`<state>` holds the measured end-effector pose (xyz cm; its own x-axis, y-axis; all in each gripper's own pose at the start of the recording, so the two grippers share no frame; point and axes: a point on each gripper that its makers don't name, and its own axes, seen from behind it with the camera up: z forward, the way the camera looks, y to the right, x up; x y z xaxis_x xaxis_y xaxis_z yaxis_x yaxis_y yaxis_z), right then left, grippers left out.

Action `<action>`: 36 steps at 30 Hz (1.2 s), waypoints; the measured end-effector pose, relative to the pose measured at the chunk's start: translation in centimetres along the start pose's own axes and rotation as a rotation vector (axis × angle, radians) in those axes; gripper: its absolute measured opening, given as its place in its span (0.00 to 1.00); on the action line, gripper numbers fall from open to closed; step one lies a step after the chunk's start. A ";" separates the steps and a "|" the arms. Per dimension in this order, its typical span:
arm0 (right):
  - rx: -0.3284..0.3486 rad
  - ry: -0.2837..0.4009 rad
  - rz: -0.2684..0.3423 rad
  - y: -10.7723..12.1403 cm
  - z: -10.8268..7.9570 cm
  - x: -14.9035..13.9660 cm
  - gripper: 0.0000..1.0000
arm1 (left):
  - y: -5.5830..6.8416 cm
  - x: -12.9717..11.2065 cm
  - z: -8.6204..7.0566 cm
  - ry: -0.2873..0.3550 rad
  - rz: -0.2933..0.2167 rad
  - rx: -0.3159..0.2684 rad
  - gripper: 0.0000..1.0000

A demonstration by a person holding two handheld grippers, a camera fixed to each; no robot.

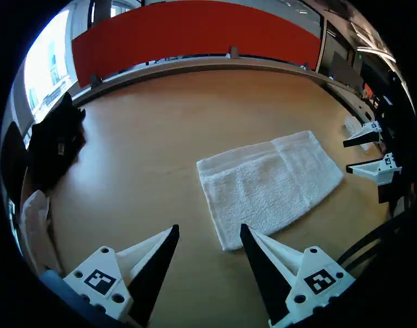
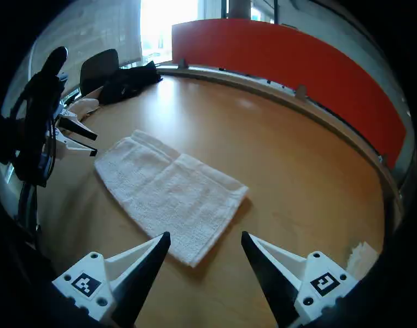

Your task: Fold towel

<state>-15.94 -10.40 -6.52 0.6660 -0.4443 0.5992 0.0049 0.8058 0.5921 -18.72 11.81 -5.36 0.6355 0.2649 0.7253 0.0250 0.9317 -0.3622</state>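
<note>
A white towel point(image 1: 271, 183) lies folded flat on the wooden table, its near corner just ahead of my left gripper point(image 1: 208, 232), which is open and empty above the table. In the left gripper view the right gripper point(image 1: 348, 157) stands open at the far right, just past the towel's far end. In the right gripper view the same towel point(image 2: 167, 191) lies slantwise, its near corner close in front of my open, empty right gripper point(image 2: 206, 238). The left gripper point(image 2: 93, 145) shows at the left there, open, beside the towel's far end.
A red partition point(image 1: 197, 35) runs along the table's back edge. A dark bag point(image 1: 55, 139) sits on the table's left side beside a light cloth point(image 1: 36, 224). A chair point(image 2: 99, 65) stands beyond the bag point(image 2: 129, 79). Bare wood point(image 2: 285, 158) surrounds the towel.
</note>
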 end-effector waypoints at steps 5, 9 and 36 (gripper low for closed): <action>0.000 -0.002 0.008 -0.4 -0.4 -0.7 1.00 | 0.3 -0.7 -0.3 -0.001 -0.007 -0.002 0.82; -0.002 -0.002 0.008 -0.4 -0.5 -0.8 1.00 | 0.4 -0.9 -0.5 0.000 -0.017 0.002 0.82; 0.071 -0.042 -0.090 -1.2 0.6 -1.9 1.00 | -1.0 -3.0 -3.1 0.019 -0.137 0.085 0.82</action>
<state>-17.71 -10.73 -8.05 0.6333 -0.5311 0.5629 0.0095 0.7326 0.6806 -18.26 9.27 -8.98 0.6451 0.1298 0.7530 0.0473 0.9768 -0.2089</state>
